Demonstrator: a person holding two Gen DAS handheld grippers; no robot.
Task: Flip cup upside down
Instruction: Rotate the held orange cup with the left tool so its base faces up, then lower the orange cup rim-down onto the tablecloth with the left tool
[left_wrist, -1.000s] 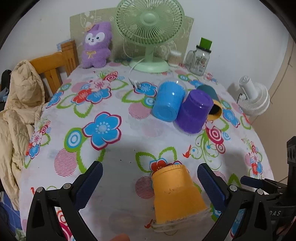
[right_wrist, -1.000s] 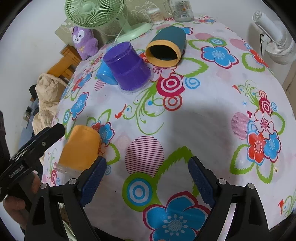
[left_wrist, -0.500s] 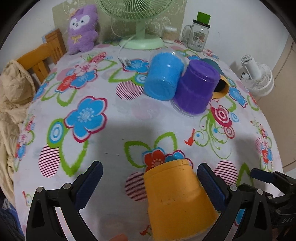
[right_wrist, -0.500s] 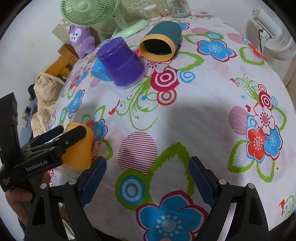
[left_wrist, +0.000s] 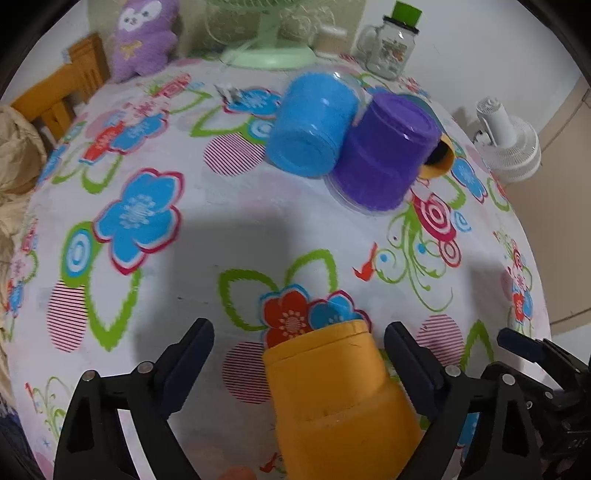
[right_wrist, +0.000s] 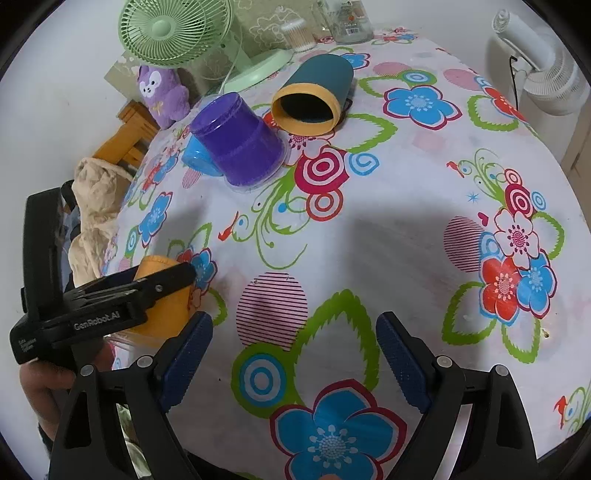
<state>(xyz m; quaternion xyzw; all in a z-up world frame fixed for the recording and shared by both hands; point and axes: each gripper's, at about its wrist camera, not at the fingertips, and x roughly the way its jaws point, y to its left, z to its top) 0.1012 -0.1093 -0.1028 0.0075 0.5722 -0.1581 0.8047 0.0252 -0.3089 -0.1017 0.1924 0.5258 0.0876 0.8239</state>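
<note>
An orange cup (left_wrist: 332, 398) stands upside down on the floral tablecloth near the front edge. My left gripper (left_wrist: 299, 354) is open, its fingers on either side of the cup with gaps showing. The right wrist view shows the same cup (right_wrist: 162, 314) partly hidden behind the left gripper's finger (right_wrist: 147, 284). My right gripper (right_wrist: 293, 343) is open and empty over bare cloth to the right of the cup. A purple cup (left_wrist: 384, 155) stands upside down, a blue cup (left_wrist: 310, 125) leans against it, and a teal cup with an orange rim (right_wrist: 314, 96) lies on its side.
A green fan (right_wrist: 177, 33), a purple plush toy (left_wrist: 144, 37) and a glass jar with a green lid (left_wrist: 391, 48) stand at the back. A white fan (left_wrist: 506, 144) is beyond the right table edge. A wooden chair with a beige coat (left_wrist: 14, 147) is at left.
My left gripper has moved forward around the orange cup, which now sits deeper between its fingers. The right gripper has barely moved. No cup has moved.
</note>
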